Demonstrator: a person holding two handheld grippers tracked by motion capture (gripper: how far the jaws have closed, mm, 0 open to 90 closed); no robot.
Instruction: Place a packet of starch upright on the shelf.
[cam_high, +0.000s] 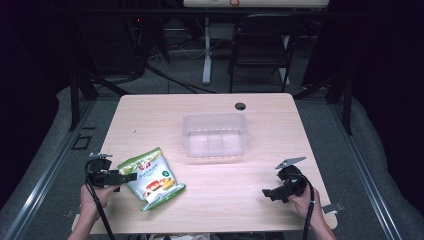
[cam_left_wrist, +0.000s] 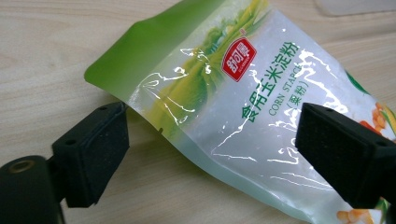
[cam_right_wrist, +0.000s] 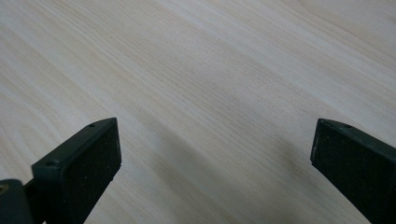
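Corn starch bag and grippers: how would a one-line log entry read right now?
left gripper: open, straddling corn starch bag | right gripper: open over bare table | clear tub: empty

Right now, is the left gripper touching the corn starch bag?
Cannot tell. In the left gripper view the left gripper stands open astride the corn starch bag; no contact or gap shows plainly.

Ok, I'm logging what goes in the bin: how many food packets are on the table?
1. The corn starch packet lies flat near the table's front left, at the open left gripper. The clear plastic bin at centre looks empty.
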